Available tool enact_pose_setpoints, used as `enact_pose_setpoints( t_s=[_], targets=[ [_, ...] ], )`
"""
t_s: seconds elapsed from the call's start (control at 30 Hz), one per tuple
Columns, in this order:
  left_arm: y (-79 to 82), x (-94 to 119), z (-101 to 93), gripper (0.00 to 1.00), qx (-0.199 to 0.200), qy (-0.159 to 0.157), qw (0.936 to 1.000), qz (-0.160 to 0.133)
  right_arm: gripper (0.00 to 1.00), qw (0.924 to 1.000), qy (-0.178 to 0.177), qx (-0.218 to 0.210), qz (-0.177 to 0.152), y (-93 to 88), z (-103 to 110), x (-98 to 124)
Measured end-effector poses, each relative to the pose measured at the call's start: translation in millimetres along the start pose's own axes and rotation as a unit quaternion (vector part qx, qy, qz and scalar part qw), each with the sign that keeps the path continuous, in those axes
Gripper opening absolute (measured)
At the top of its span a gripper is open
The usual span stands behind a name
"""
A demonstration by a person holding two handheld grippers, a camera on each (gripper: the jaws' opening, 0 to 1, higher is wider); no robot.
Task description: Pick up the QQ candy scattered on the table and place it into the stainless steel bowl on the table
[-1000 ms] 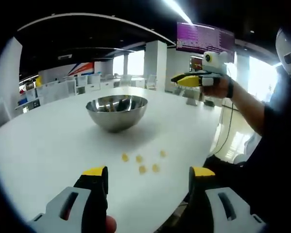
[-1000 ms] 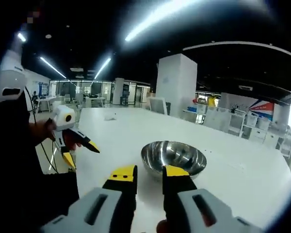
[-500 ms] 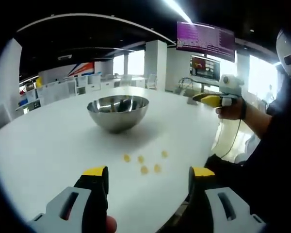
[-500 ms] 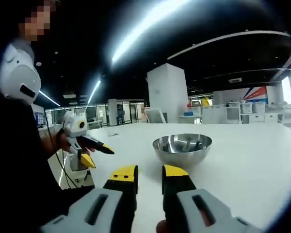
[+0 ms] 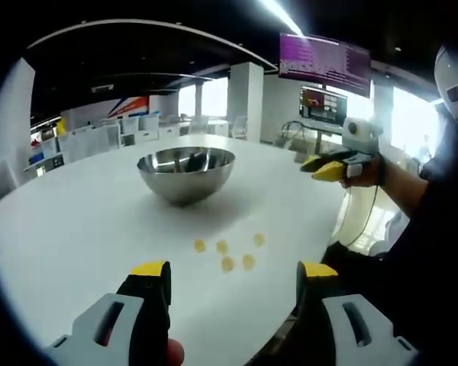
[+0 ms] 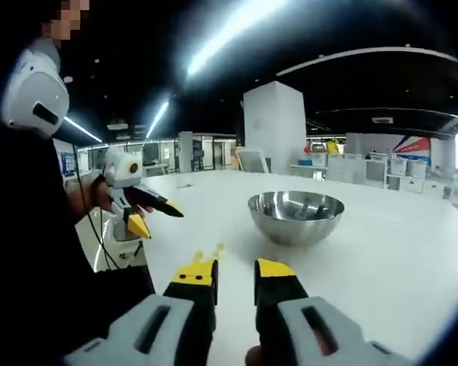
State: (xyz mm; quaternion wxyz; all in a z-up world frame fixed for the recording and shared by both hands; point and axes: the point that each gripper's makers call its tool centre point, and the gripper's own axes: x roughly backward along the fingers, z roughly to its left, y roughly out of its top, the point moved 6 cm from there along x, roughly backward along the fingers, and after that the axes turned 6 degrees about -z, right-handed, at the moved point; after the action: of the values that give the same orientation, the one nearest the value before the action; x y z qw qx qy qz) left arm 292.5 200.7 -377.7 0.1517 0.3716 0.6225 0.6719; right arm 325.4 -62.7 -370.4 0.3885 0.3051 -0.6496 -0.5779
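On the white counter [image 5: 76, 221] the stainless steel bowl [image 5: 186, 173] stands upright, and five yellow QQ candies [image 5: 227, 252] lie scattered in front of it, apart from it. The left gripper [image 5: 234, 276] hovers short of them, its fingers spread wide and empty. Further right, the right gripper [image 5: 324, 165] hangs near the counter's edge, fingers slightly parted, holding nothing. The candies look small and slippery; closing on one off-centre could flick it off the nearby edge.

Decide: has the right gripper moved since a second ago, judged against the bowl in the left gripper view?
Yes. The right gripper has dropped and swung outward from the bowl, toward the table edge.
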Motion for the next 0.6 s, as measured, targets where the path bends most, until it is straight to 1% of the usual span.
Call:
enact_pose_setpoints(
  t_s=[0.07, 0.13, 0.2, 0.23, 0.27, 0.3, 0.33, 0.43, 0.6],
  targets=[
    [0.3, -0.2, -1.4, 0.67, -0.001, -0.003, 1.0, 0.0, 0.19, 0.9999, 0.008, 0.002, 0.011, -7.5, 3.5, -8.4],
    [0.7, -0.2, -2.7, 0.67, -0.001, -0.006, 1.0, -0.001, 0.19, 0.9993, 0.017, -0.001, 0.035, -17.6, 6.8, -18.3],
    [0.6, -0.6, -3.4, 0.67, -0.002, -0.007, 1.0, -0.001, 0.18, 0.9983, 0.025, 0.004, 0.052, -25.2, 10.5, -28.0],
    [0.5, -1.0, -3.6, 0.67, -0.002, -0.007, 1.0, 0.0, 0.18, 0.997, 0.028, 0.006, 0.072, -31.7, 13.6, -35.7],
    [0.3, -1.3, -3.9, 0.67, -0.001, -0.008, 1.0, 0.001, 0.18, 0.9963, 0.031, 0.014, 0.079, -34.8, 15.7, -41.9],
    [0.5, -1.7, -5.1, 0.67, -0.003, -0.009, 1.0, 0.002, 0.18, 0.9957, 0.034, 0.024, 0.083, -37.7, 19.1, -51.1],
    [0.9, -1.8, -6.1, 0.67, -0.004, -0.01, 0.9999, 0.002, 0.18, 0.9957, 0.035, 0.025, 0.082, -38.6, 21.2, -57.1],
    [2.0, -1.9, -9.3, 0.67, -0.003, -0.013, 0.9999, 0.0, 0.17, 0.9964, 0.043, 0.007, 0.072, -41.0, 27.0, -78.9],
    [2.0, -0.1, -10.7, 0.67, -0.003, -0.013, 0.9999, 0.001, 0.17, 0.9962, 0.045, 0.014, 0.073, -45.1, 28.1, -96.0]
  ],
)
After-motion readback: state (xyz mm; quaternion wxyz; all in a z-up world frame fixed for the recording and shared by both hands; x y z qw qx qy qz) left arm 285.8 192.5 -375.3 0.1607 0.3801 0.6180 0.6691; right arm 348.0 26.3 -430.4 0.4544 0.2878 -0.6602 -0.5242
